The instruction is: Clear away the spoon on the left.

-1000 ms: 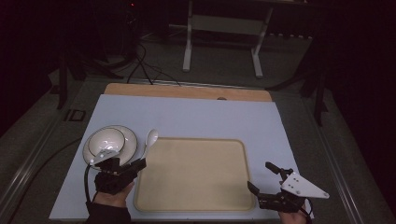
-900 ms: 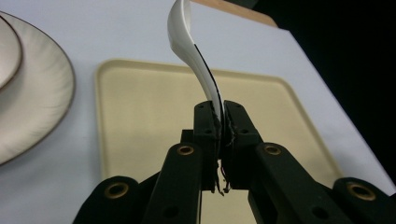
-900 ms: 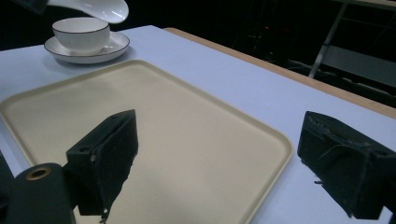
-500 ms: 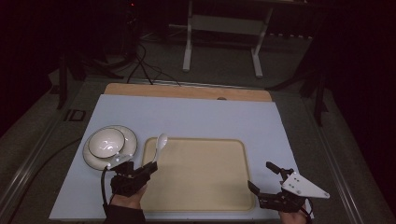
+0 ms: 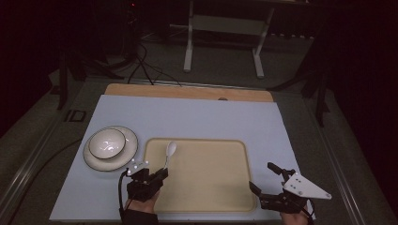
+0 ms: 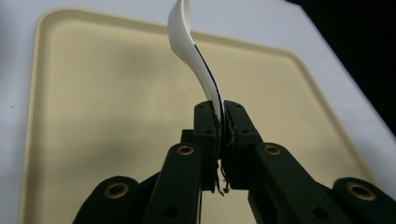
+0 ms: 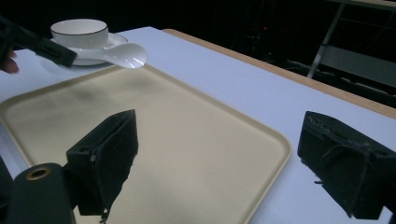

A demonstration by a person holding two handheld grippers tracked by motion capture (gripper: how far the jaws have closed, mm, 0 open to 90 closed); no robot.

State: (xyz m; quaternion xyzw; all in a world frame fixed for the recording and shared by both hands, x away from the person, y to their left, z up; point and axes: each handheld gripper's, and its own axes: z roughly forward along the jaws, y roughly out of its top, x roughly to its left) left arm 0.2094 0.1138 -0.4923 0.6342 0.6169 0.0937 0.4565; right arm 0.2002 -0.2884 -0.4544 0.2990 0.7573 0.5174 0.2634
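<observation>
While left tongs [image 6: 219, 122] clench a glossy white spoon [image 6: 194, 51], right tongs [image 7: 219, 163] gape.

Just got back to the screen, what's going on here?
The left gripper is shut on the handle of a white spoon and holds it over the near left part of the tray, bowl end pointing away from the person. The bowl sits on its saucer on the table, left of the tray. The right gripper waits open at the tray's near right corner, holding nothing. Nothing lies on the tray yet.
</observation>
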